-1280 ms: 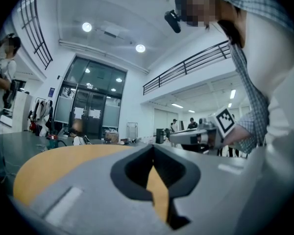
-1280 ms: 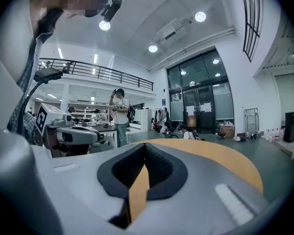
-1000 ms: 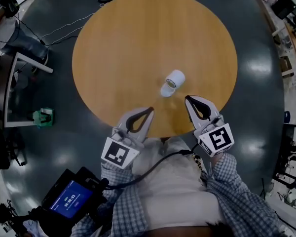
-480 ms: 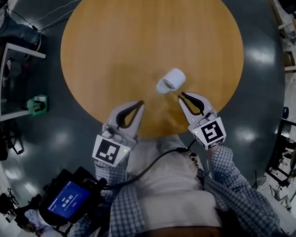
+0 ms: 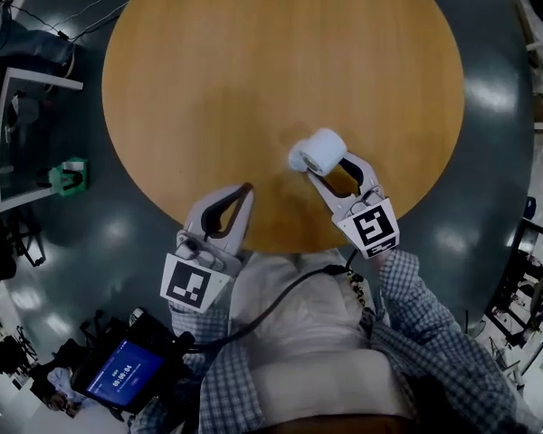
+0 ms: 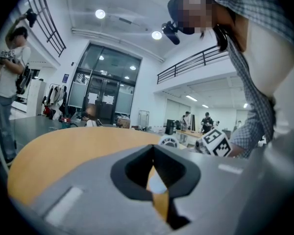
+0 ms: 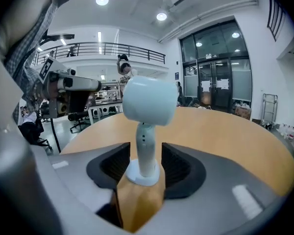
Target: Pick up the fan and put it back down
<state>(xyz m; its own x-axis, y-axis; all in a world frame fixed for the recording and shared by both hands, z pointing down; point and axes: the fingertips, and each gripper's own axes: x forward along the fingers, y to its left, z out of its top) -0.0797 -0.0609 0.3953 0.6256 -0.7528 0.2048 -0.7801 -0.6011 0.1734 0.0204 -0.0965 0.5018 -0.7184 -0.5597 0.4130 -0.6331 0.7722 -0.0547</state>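
Fan [image 7: 148,101] upright between opening jaws, right gripper [image 5: 330,165].

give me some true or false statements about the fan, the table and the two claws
1. The fan stands upright on the table. True.
2. The left claw grips the fan. False: it is shut and empty; the fan stands between the right claw's opening jaws.
3. The table is square. False: it is round.
4. A green object sits on the floor beside the table. True.
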